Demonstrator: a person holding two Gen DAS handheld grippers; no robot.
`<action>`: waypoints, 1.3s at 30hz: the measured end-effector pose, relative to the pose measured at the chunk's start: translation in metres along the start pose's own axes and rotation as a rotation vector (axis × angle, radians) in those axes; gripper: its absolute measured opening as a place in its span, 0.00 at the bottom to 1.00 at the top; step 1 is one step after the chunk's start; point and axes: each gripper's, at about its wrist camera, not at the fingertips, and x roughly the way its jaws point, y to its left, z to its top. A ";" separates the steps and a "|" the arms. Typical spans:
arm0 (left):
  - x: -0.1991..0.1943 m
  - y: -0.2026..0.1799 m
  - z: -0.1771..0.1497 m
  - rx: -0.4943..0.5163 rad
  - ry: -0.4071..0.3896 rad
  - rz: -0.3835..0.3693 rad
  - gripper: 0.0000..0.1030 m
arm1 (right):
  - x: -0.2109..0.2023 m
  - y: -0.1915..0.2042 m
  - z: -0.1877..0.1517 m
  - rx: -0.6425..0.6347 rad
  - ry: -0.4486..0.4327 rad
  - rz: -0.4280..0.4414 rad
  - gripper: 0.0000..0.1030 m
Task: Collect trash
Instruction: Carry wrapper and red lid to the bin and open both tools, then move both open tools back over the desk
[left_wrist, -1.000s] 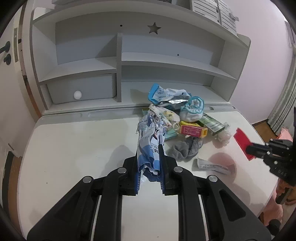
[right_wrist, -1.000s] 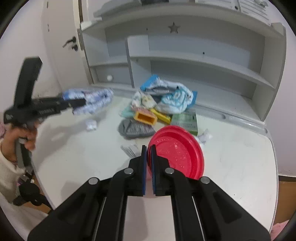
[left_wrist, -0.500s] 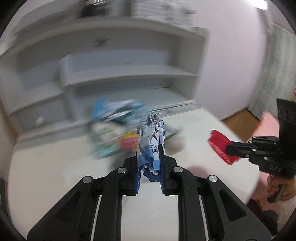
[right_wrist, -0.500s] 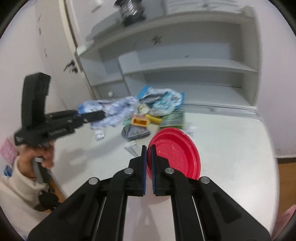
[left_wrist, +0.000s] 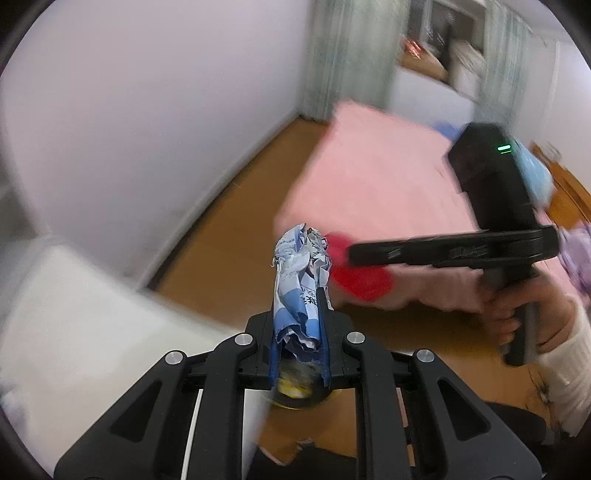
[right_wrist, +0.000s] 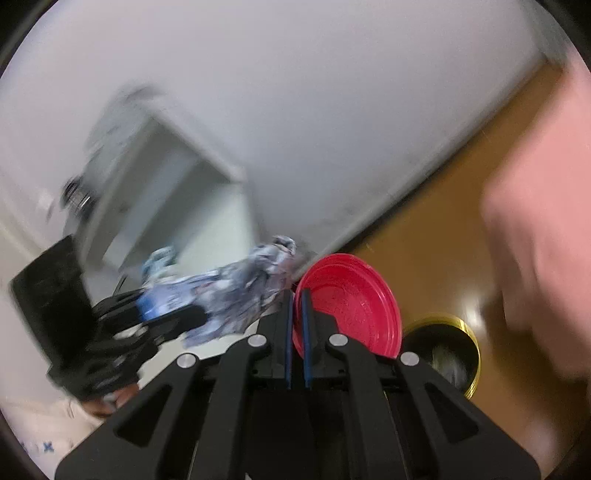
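Note:
My left gripper (left_wrist: 298, 295) is shut on a crumpled blue-and-white wrapper (left_wrist: 299, 284) and holds it in the air past the desk's edge. It also shows in the right wrist view (right_wrist: 236, 291). My right gripper (right_wrist: 297, 299) is shut on the rim of a red plastic plate (right_wrist: 351, 317); the plate also shows in the left wrist view (left_wrist: 360, 278), just right of the wrapper. A round gold-rimmed bin (right_wrist: 448, 350) stands on the floor below and right of the plate; a blurred part of it (left_wrist: 297, 391) shows under my left gripper.
The white desk (left_wrist: 74, 332) lies at lower left with its edge near my left gripper. A pink bed (left_wrist: 388, 177) stands to the right on a wooden floor (left_wrist: 229, 236). A grey shelf unit (right_wrist: 166, 192) with a trash pile is behind at left. Frames are motion-blurred.
Both grippers swung right, away from the desk and shelf, carrying the wrapper and the plate. They now hang over the floor near the bin, closer together.

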 end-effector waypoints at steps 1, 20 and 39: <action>0.025 -0.009 0.003 0.017 0.042 -0.007 0.15 | 0.006 -0.032 -0.007 0.075 0.017 0.005 0.05; 0.297 0.015 -0.085 -0.059 0.535 0.150 0.89 | 0.160 -0.273 -0.101 0.752 0.250 0.018 0.55; -0.050 0.014 -0.021 -0.047 -0.134 0.208 0.94 | -0.025 -0.026 -0.015 -0.064 -0.371 -0.603 0.93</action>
